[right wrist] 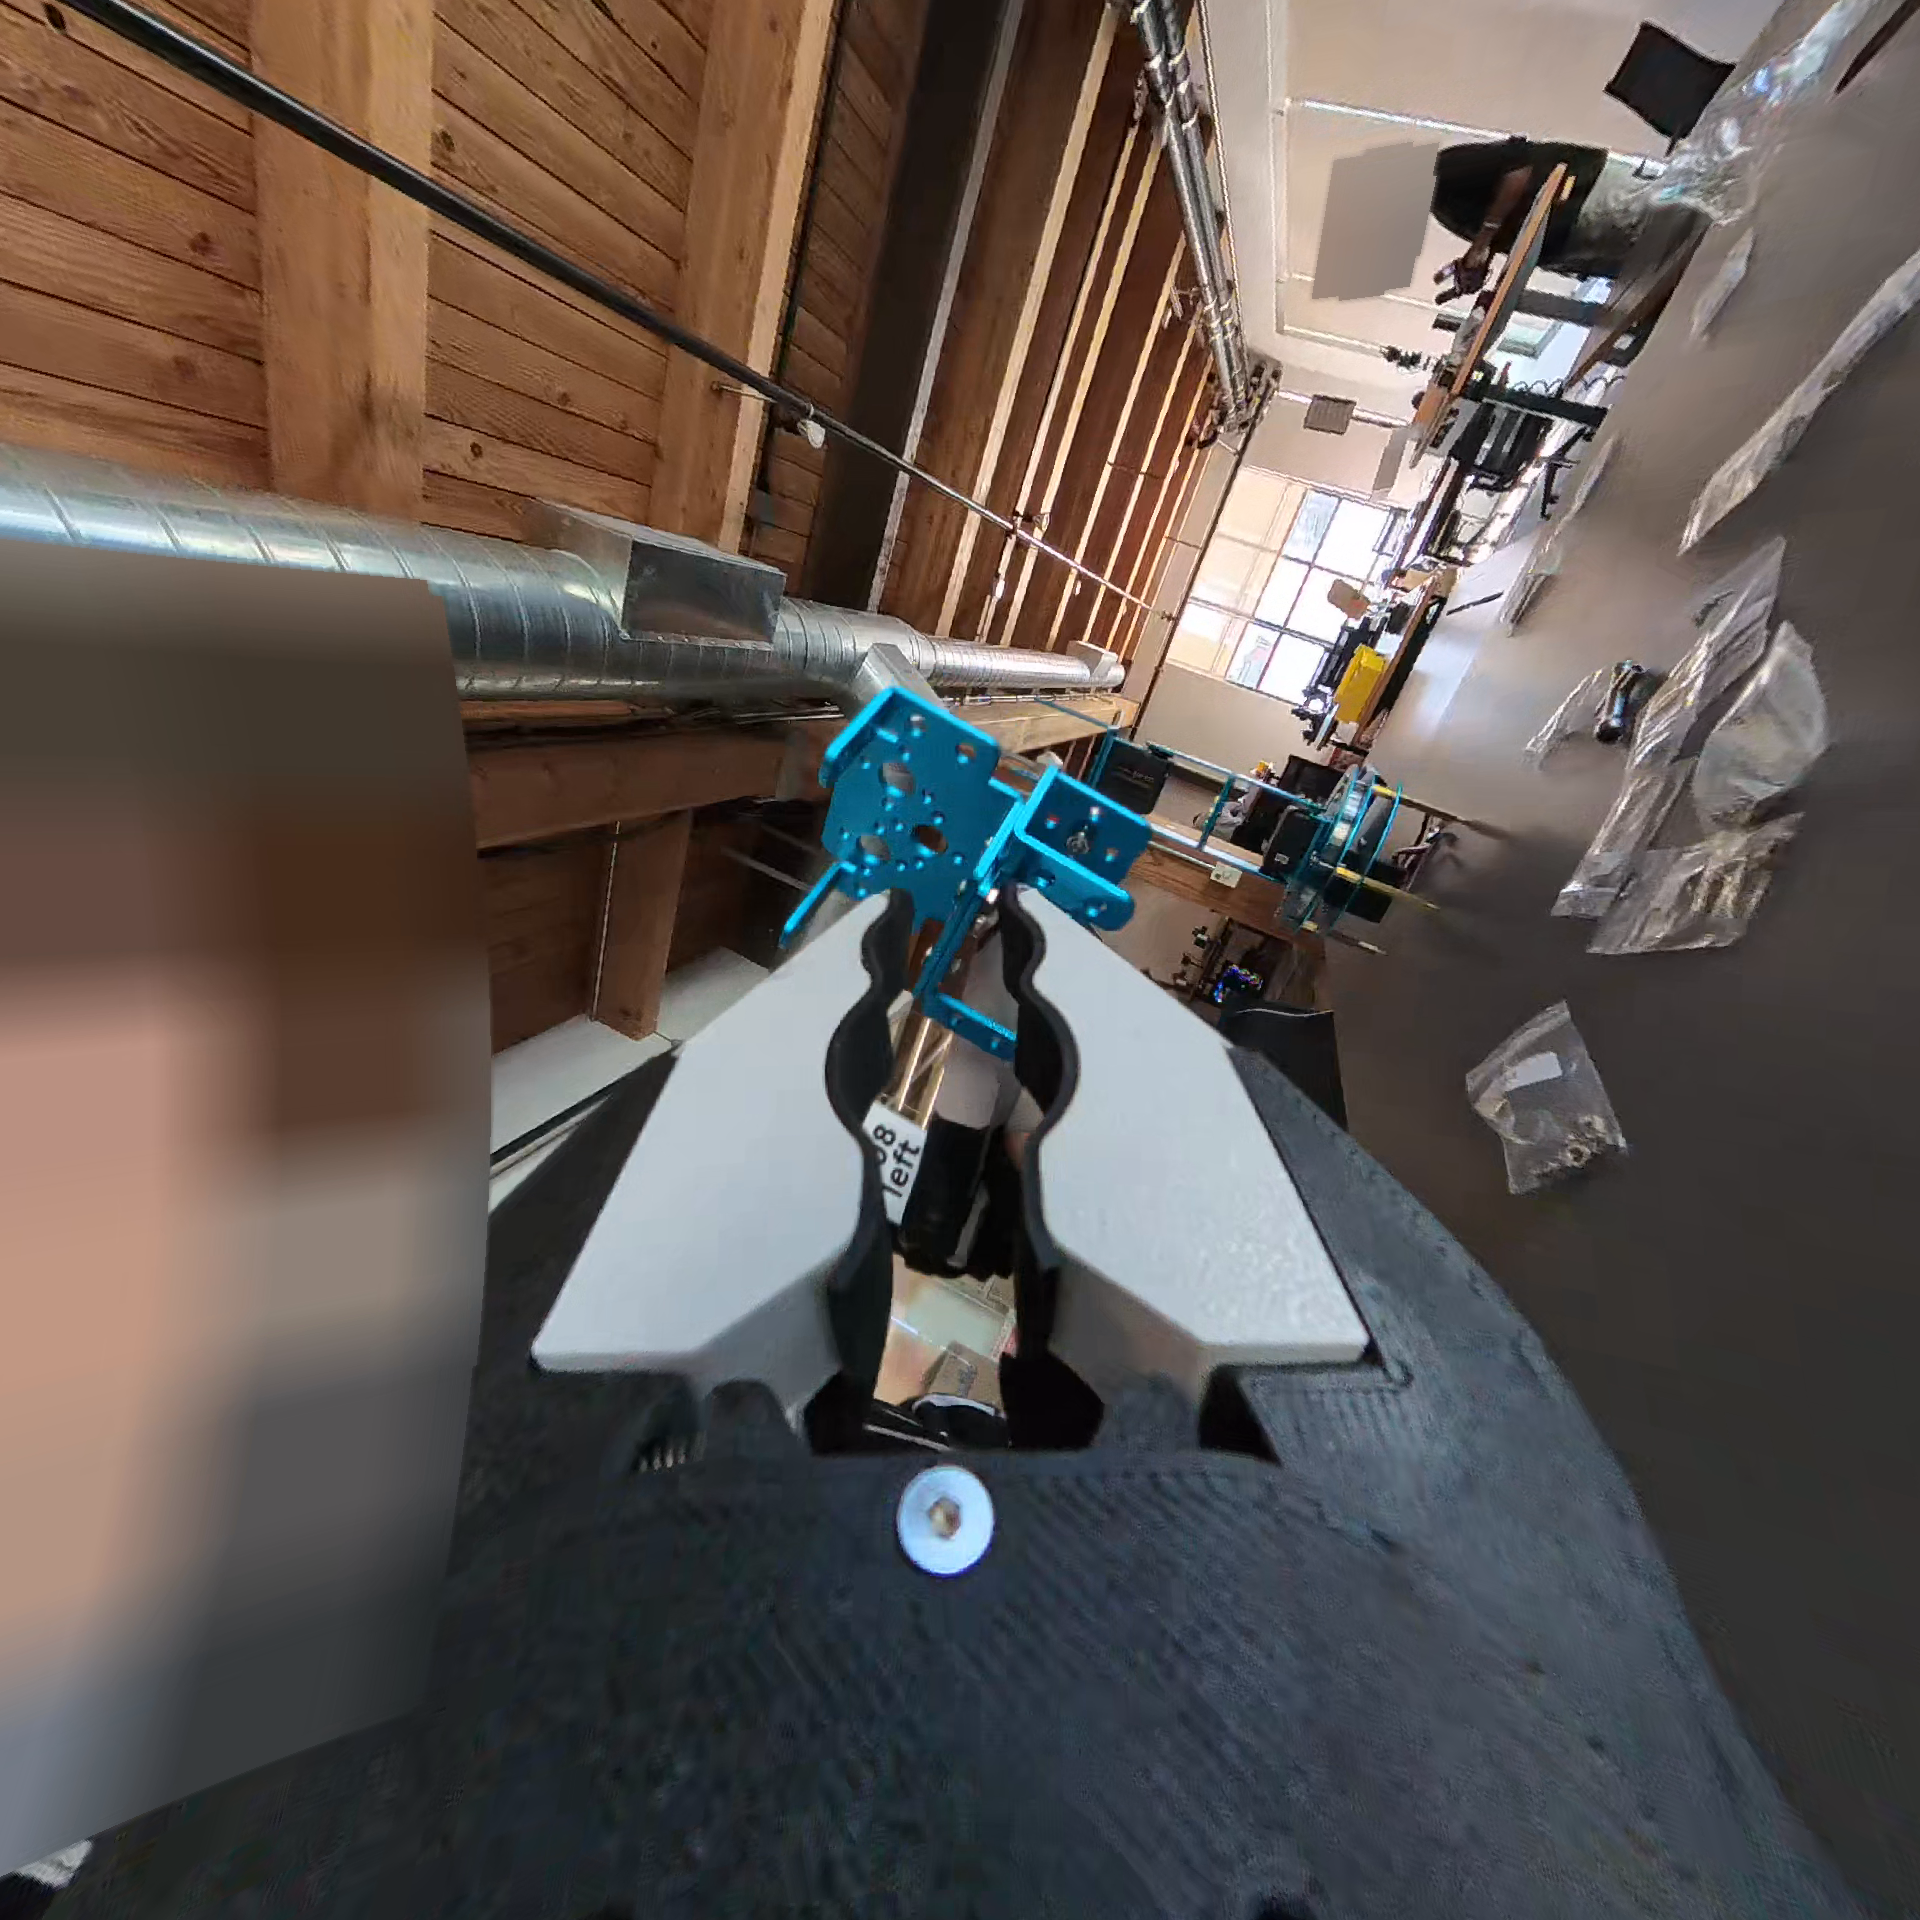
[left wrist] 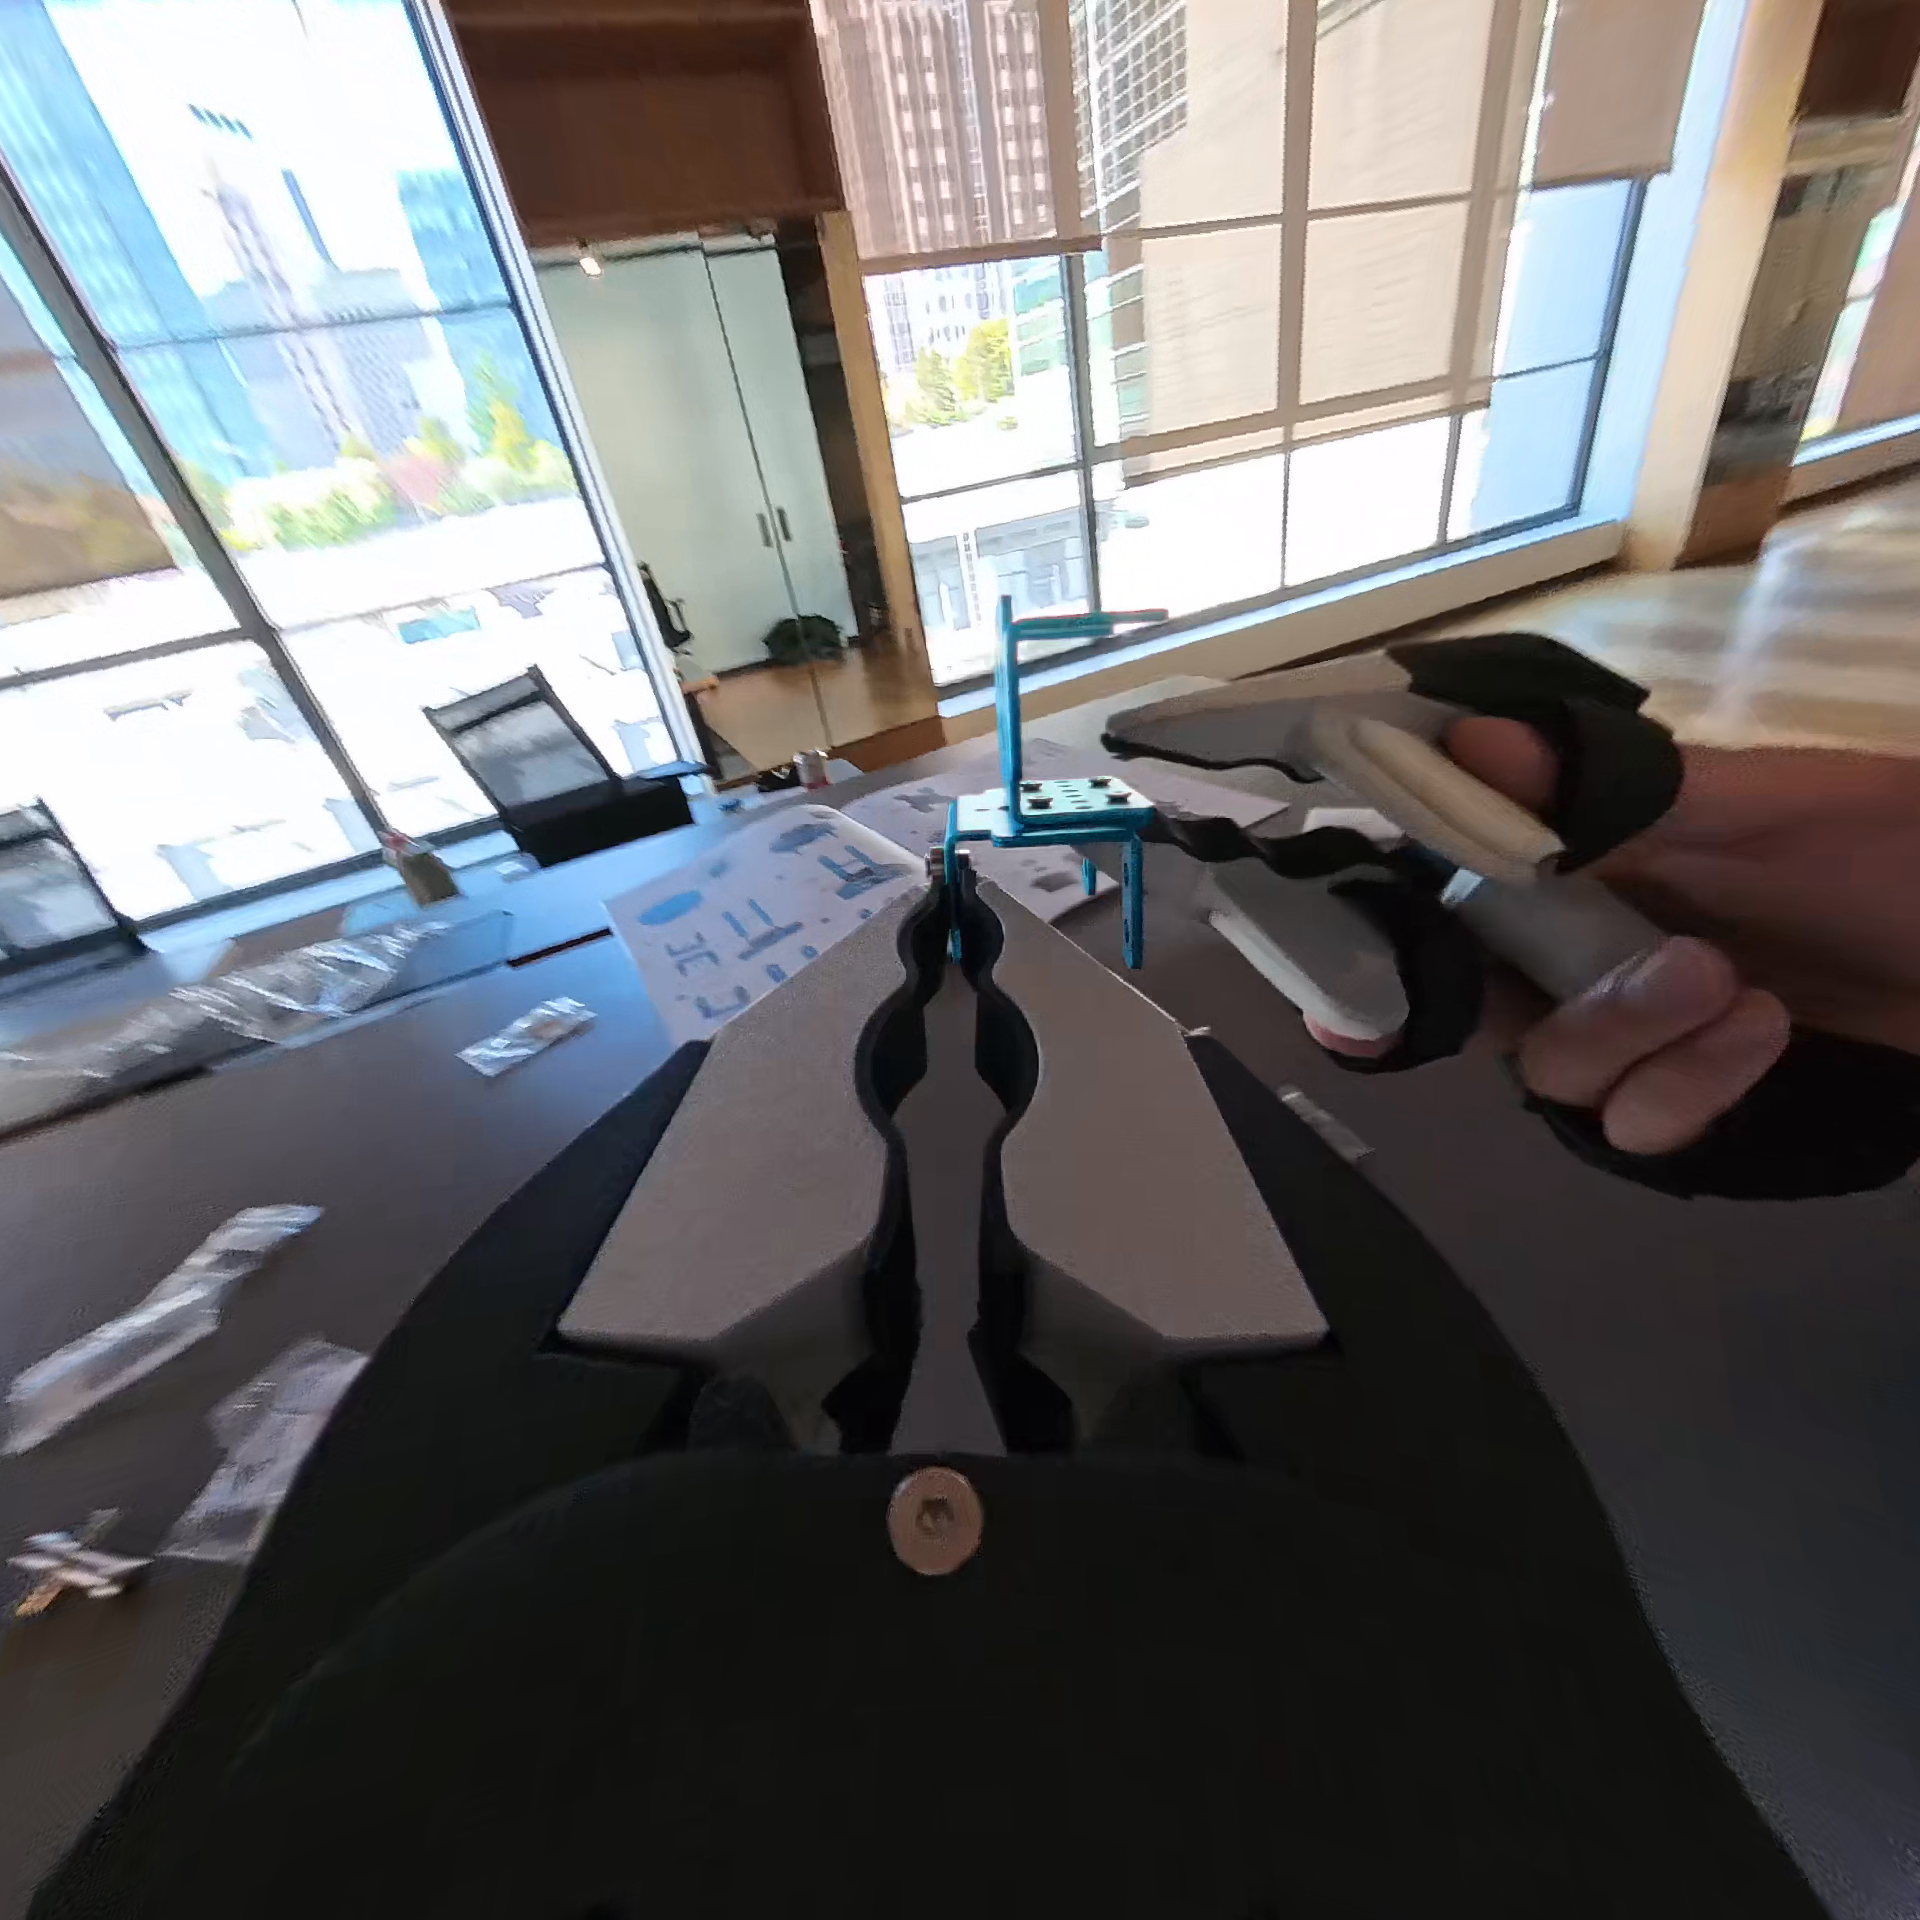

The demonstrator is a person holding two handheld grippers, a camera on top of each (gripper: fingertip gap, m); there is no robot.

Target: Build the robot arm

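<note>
Here, what I see from my station:
Left gripper [left wrist: 951, 883]: I have it clenched on a thin blue tab of the blue bracket assembly [left wrist: 1049, 816].
Right gripper [right wrist: 951, 925]: nearly closed, pinching the same assembly from the opposite side.
Assembly position: held in the air between the 2 grippers, above the dark table [left wrist: 395, 1101].
Hard to see: the exact contact at the right fingertips; clear plastic bags [right wrist: 1704, 800] are blurred.

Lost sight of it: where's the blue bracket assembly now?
Held in the air between both tools: the left tool pinches its left edge, the right tool grips the blue bracket assembly from the right.
</note>
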